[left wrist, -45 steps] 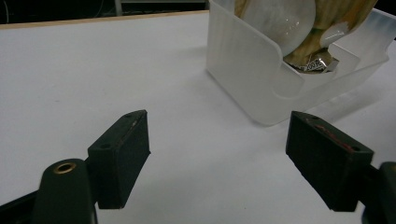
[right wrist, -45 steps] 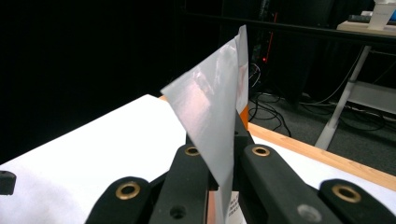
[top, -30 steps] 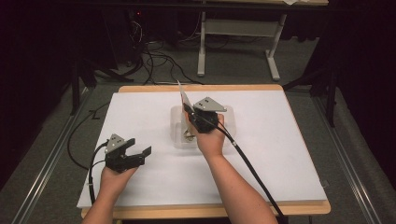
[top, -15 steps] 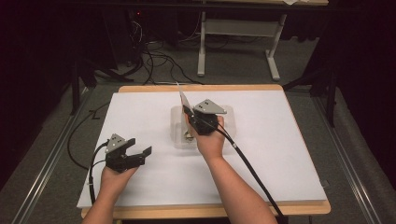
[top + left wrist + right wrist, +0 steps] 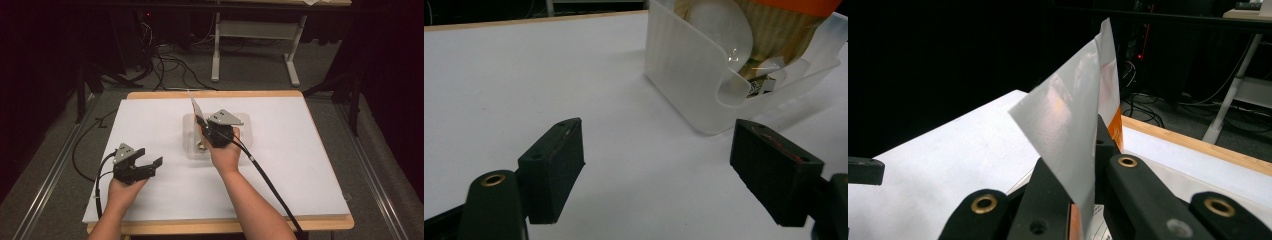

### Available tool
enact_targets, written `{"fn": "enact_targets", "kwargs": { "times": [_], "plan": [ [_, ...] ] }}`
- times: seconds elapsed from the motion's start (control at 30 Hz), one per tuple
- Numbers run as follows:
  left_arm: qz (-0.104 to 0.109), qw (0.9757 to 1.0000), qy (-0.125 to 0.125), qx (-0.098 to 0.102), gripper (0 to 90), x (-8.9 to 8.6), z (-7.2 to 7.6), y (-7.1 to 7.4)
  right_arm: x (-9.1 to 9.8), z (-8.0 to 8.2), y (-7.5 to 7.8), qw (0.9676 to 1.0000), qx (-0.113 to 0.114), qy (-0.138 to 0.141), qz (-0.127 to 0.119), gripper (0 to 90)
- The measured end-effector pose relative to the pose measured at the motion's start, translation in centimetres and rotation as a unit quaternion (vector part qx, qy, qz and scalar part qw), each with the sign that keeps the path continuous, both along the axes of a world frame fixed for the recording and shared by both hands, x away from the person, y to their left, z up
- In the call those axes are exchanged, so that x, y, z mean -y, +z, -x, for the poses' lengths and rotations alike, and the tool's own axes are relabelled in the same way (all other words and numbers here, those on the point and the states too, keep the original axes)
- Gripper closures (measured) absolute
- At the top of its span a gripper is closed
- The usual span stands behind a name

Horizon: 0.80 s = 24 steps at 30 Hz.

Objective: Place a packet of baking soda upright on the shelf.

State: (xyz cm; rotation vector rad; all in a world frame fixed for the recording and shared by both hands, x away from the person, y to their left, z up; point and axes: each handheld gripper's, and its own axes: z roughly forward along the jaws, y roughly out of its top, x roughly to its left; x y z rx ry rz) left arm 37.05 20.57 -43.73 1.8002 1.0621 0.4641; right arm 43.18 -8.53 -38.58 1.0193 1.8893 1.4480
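My right gripper (image 5: 202, 123) hovers over a translucent plastic box (image 5: 190, 148) in the middle of the table. It is shut on a thin white and orange card (image 5: 194, 106) that stands up from the box. In the right gripper view the card (image 5: 1068, 110) is pinched between the jaws of the right gripper (image 5: 1083, 165). My left gripper (image 5: 148, 156) rests open on the white sheet at the front left, with nothing between its fingers. In the left gripper view the left gripper (image 5: 659, 170) points at the box (image 5: 684, 75), which holds a frosted round bulb (image 5: 719, 25) and corrugated cardboard.
A white sheet (image 5: 300, 150) covers the wooden table (image 5: 225, 225). Black cables trail from both grippers off the front and left edges. A white desk frame (image 5: 250, 35) and floor cables lie beyond the far edge.
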Motion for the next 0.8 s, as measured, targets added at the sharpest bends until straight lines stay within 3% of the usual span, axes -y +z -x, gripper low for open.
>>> {"fn": "enact_targets", "kwargs": {
  "times": [0.4,0.8],
  "plan": [
    [-0.001,1.0,-0.001,-0.002,22.2,0.1,0.0,0.0,0.2,0.3,-0.5,1.0,0.0,0.0,-0.004,90.0],
    [-0.001,1.0,-0.001,-0.001,22.1,0.0,0.0,0.0,0.1,0.5,-1.4,0.9999,-0.013,-0.004,-0.002,89.1]
  ]
}}
